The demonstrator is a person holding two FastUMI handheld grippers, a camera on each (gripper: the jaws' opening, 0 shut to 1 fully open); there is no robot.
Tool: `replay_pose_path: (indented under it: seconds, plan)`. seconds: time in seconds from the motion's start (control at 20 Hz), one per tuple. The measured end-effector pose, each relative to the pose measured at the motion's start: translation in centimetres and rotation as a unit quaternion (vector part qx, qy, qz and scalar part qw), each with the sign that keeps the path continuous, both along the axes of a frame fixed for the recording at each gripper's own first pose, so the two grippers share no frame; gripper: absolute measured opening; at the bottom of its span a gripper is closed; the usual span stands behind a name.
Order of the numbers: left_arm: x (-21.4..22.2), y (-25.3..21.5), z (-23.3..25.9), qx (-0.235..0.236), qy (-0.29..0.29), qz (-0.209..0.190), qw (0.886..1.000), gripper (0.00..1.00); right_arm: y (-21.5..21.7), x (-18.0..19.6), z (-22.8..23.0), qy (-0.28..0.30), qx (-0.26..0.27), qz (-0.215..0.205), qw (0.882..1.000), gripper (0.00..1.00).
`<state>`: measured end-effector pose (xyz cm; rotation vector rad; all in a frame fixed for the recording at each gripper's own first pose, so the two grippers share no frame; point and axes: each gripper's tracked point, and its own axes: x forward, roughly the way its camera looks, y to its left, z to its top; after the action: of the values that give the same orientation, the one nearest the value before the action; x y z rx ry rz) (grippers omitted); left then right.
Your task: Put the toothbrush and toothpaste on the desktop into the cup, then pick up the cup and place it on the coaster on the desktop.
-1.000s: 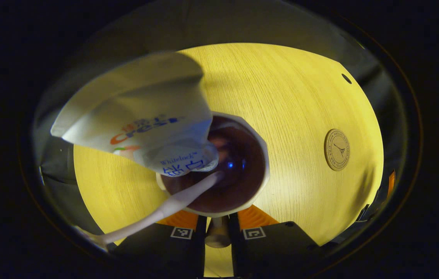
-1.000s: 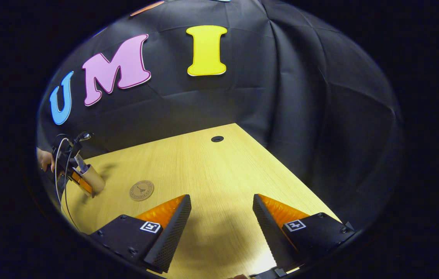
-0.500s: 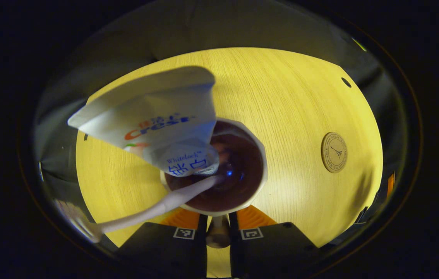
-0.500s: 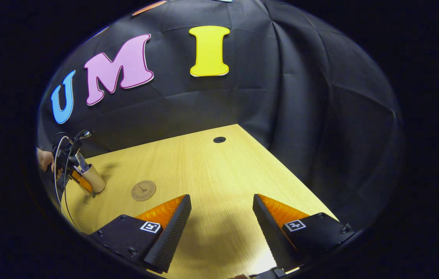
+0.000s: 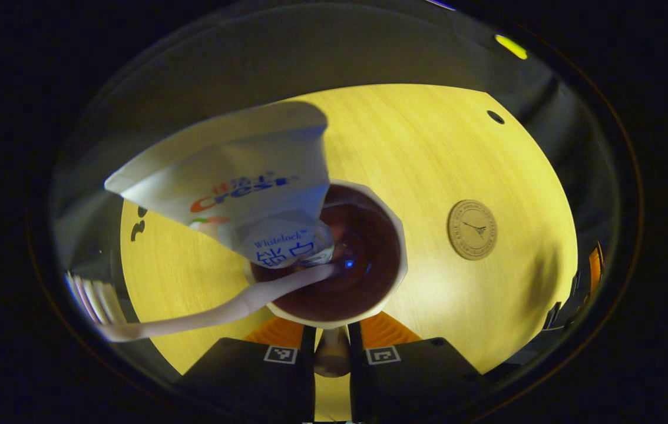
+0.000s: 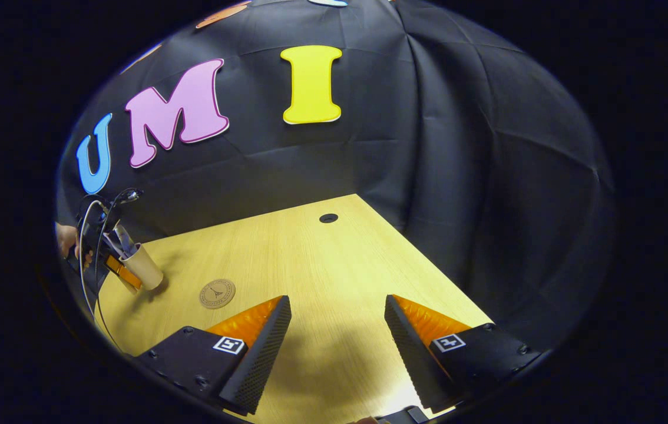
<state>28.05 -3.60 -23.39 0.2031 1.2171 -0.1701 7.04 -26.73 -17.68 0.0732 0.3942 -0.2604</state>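
Left gripper (image 5: 331, 344) of mine stays clamped on the cup (image 5: 363, 294) wall, toothpaste (image 5: 240, 188) and toothbrush (image 5: 204, 315) inside. It's drifted closer to the coaster (image 5: 472, 229) than a second ago. Right gripper (image 6: 337, 330) just hangs spread apart over the desktop (image 6: 310, 259).

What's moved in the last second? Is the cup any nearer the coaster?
Yes. The left gripper, shut on the cup, has carried it toward the coaster, lifted and tilted; the coaster sits closer to the cup in the left gripper view. Toothpaste and toothbrush stay in the cup. The right gripper stays open over the desk.
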Motion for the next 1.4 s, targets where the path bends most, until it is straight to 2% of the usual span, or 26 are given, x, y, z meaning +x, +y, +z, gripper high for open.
replay_pose_path:
  seconds: [0.05,0.3,0.35,0.4,0.65,0.75,0.85,0.9,1.25,1.3,1.4]
  plan:
    - [0.0,-1.3,0.3,-0.007,0.000,-0.007,1.000,0.28,-0.2,-0.3,0.3,-0.002,0.000,-0.003,1.000,0.99]
    - [0.3,-7.0,1.3,-0.014,-0.005,-0.062,0.998,0.28,-2.3,-1.8,0.6,-0.006,-0.001,-0.027,1.000,0.98]
    - [0.5,-8.1,1.1,-0.015,-0.004,-0.072,0.997,0.31,-2.8,-2.3,0.5,-0.005,0.002,-0.035,0.999,0.98]
    - [0.5,-9.2,1.0,-0.016,-0.004,-0.081,0.997,0.28,-3.3,-2.8,0.5,-0.005,0.004,-0.042,0.999,0.98]
    - [0.4,-13.1,0.1,-0.013,0.003,-0.117,0.993,0.28,-5.5,-4.9,0.5,-0.005,0.001,-0.074,0.997,0.98]
    - [0.4,-14.4,-0.6,-0.015,0.007,-0.124,0.992,0.31,-6.2,-5.6,0.3,-0.005,0.006,-0.088,0.996,0.98]
    - [0.2,-15.4,-1.5,-0.015,0.012,-0.129,0.992,0.31,-6.9,-6.1,0.2,-0.005,0.008,-0.098,0.995,0.99]
    - [0.1,-15.8,-1.7,-0.015,0.014,-0.130,0.991,0.28,-7.0,-6.4,0.1,-0.005,0.008,-0.101,0.995,0.99]
    - [-0.3,-17.0,-3.2,-0.007,0.026,-0.137,0.990,0.28,-7.5,-6.5,-0.1,-0.003,0.009,-0.108,0.994,0.99]
    - [-0.3,-17.1,-3.3,-0.007,0.027,-0.135,0.990,0.31,-7.4,-6.4,-0.1,-0.004,0.010,-0.107,0.994,0.99]
    - [-0.2,-17.1,-3.5,-0.006,0.029,-0.133,0.991,0.28,-7.1,-6.5,-0.2,-0.003,0.010,-0.104,0.994,0.98]
